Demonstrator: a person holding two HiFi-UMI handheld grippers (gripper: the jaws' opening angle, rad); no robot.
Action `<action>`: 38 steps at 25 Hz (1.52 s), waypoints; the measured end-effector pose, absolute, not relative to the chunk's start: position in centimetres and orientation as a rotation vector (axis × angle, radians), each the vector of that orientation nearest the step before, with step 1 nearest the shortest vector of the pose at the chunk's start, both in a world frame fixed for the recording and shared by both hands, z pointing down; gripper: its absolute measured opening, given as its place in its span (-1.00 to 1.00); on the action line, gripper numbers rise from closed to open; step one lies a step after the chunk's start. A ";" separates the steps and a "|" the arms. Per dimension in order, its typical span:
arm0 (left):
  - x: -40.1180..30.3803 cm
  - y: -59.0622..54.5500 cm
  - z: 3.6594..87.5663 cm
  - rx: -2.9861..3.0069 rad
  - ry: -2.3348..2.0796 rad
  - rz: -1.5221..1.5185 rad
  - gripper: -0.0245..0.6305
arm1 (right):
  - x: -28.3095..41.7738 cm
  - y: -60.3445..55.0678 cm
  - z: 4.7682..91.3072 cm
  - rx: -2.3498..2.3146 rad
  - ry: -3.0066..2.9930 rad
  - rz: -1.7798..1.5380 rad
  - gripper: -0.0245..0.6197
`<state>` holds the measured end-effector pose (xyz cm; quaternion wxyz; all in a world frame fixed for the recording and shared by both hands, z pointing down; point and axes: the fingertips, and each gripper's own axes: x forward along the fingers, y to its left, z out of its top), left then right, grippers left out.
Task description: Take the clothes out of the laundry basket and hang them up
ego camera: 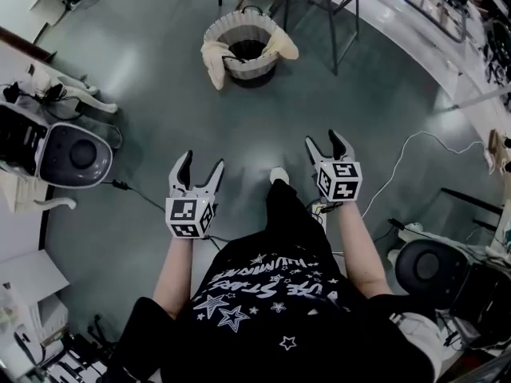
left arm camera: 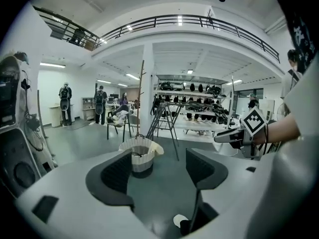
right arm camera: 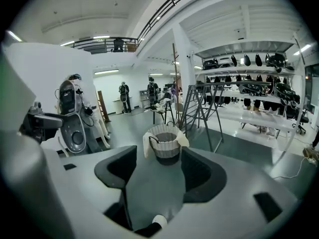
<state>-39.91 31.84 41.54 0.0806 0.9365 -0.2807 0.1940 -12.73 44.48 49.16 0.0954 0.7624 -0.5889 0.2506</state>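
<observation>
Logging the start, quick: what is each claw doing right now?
Left claw: open, empty.
Right claw: open, empty.

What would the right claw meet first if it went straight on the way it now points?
Probably the basket, which sits centred ahead of the open right claw; only bare floor lies before it, though depth is unclear.

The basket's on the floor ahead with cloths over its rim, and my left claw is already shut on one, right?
No: the left claw is open and empty, its jaws apart with nothing gripped, as the left gripper view shows. The basket does stand on the floor ahead with cloths over its rim.
</observation>
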 end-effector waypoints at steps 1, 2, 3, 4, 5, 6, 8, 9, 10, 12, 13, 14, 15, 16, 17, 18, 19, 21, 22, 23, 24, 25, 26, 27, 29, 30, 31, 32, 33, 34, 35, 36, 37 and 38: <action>-38.2 31.1 41.6 2.796 -0.834 0.592 0.11 | -11.2 43.8 49.4 2.253 -1.746 0.754 -0.05; -36.5 30.4 41.8 2.793 -0.829 0.605 0.11 | -9.7 43.2 49.7 2.249 -1.746 0.765 -0.05; -34.9 29.7 42.0 2.790 -0.824 0.618 0.11 | -8.2 42.6 50.0 2.246 -1.744 0.778 -0.05; -33.3 29.1 42.3 2.787 -0.821 0.632 0.11 | -6.7 42.1 50.4 2.245 -1.740 0.792 -0.05; -31.7 28.3 42.5 2.783 -0.820 0.644 0.11 | -5.2 41.6 50.8 2.243 -1.736 0.804 -0.05; -30.2 27.6 42.7 2.778 -0.820 0.652 0.11 | -3.7 41.1 51.1 2.239 -1.732 0.813 -0.05; -27.4 26.3 43.0 2.770 -0.822 0.656 0.11 | -1.3 40.2 51.8 2.222 -1.729 0.826 -0.05; -26.3 25.7 43.0 2.769 -0.824 0.654 0.11 | -0.3 39.7 52.1 2.210 -1.731 0.833 -0.05; -25.3 25.0 42.9 2.770 -0.826 0.653 0.11 | 0.5 39.2 52.3 2.197 -1.735 0.843 -0.05; -23.8 23.8 42.8 2.775 -0.827 0.651 0.11 | 1.6 37.8 52.6 2.180 -1.748 0.860 -0.05; -23.2 23.2 42.8 2.776 -0.824 0.651 0.11 | 1.9 37.0 52.7 2.176 -1.754 0.866 -0.05; -22.7 22.8 42.8 2.777 -0.817 0.652 0.11 | 2.2 36.3 52.7 2.174 -1.758 0.871 -0.05; -22.2 22.4 42.8 2.779 -0.810 0.657 0.11 | 2.4 35.7 52.8 2.171 -1.761 0.876 -0.05; -21.8 22.1 42.9 2.781 -0.803 0.664 0.11 | 2.6 35.2 52.9 2.168 -1.763 0.881 -0.05; -21.4 21.7 43.0 2.784 -0.797 0.672 0.11 | 2.8 34.7 53.0 2.164 -1.765 0.887 -0.05; -21.0 21.3 43.1 2.787 -0.792 0.679 0.11 | 3.0 34.2 53.1 2.160 -1.766 0.894 -0.05; -20.6 20.9 43.1 2.789 -0.787 0.684 0.11 | 3.2 33.7 53.2 2.157 -1.767 0.901 -0.05; -20.1 19.6 43.4 2.794 -0.775 0.693 0.11 | 3.4 32.7 53.6 2.153 -1.760 0.913 -0.05; -20.0 18.8 43.5 2.796 -0.767 0.695 0.11 | 3.4 32.1 53.8 2.153 -1.751 0.918 -0.05; -19.8 18.0 43.7 2.799 -0.758 0.694 0.11 | 3.4 31.6 54.1 2.155 -1.740 0.924 -0.05; -19.6 17.1 44.0 2.802 -0.747 0.690 0.11 | 3.5 31.0 54.4 2.158 -1.727 0.932 -0.05; -19.2 16.0 44.2 2.808 -0.734 0.686 0.11 | 3.8 30.3 54.7 2.162 -1.714 0.941 -0.05; -18.6 14.9 44.5 2.815 -0.719 0.683 0.11 | 4.1 29.5 55.1 2.166 -1.701 0.950 -0.05; -18.0 13.6 44.8 2.824 -0.702 0.683 0.11 | 4.5 28.6 55.4 2.169 -1.688 0.962 -0.05; -16.5 10.8 45.5 2.839 -0.662 0.687 0.11 | 5.3 26.4 55.9 2.176 -1.665 0.985 -0.05; -15.7 9.4 45.7 2.842 -0.643 0.686 0.11 | 5.7 25.2 56.1 2.180 -1.651 0.993 -0.05; -14.9 7.9 46.0 2.841 -0.626 0.683 0.11 | 6.1 24.0 56.4 2.180 -1.637 0.999 -0.05; -14.2 6.4 46.3 2.840 -0.611 0.680 0.11 | 6.5 22.6 56.7 2.179 -1.625 1.002 -0.05; -13.5 4.9 46.5 2.838 -0.597 0.681 0.11 | 6.9 21.2 56.9 2.176 -1.613 1.006 -0.05; -12.8 3.5 46.7 2.838 -0.582 0.685 0.11 | 7.2 19.8 57.2 2.174 -1.605 1.013 -0.05; -12.2 2.1 46.9 2.840 -0.565 0.692 0.11 | 7.4 18.4 57.4 2.175 -1.599 1.021 -0.05; -11.6 0.8 47.0 2.846 -0.549 0.700 0.11 | 7.6 17.1 57.5 2.177 -1.596 1.030 -0.05; -11.1 -0.5 47.1 2.852 -0.533 0.710 0.11 | 7.7 15.8 57.7 2.177 -1.592 1.039 -0.05; -10.5 -1.8 47.3 2.857 -0.517 0.722 0.11 | 7.9 14.5 58.0 2.174 -1.586 1.048 -0.05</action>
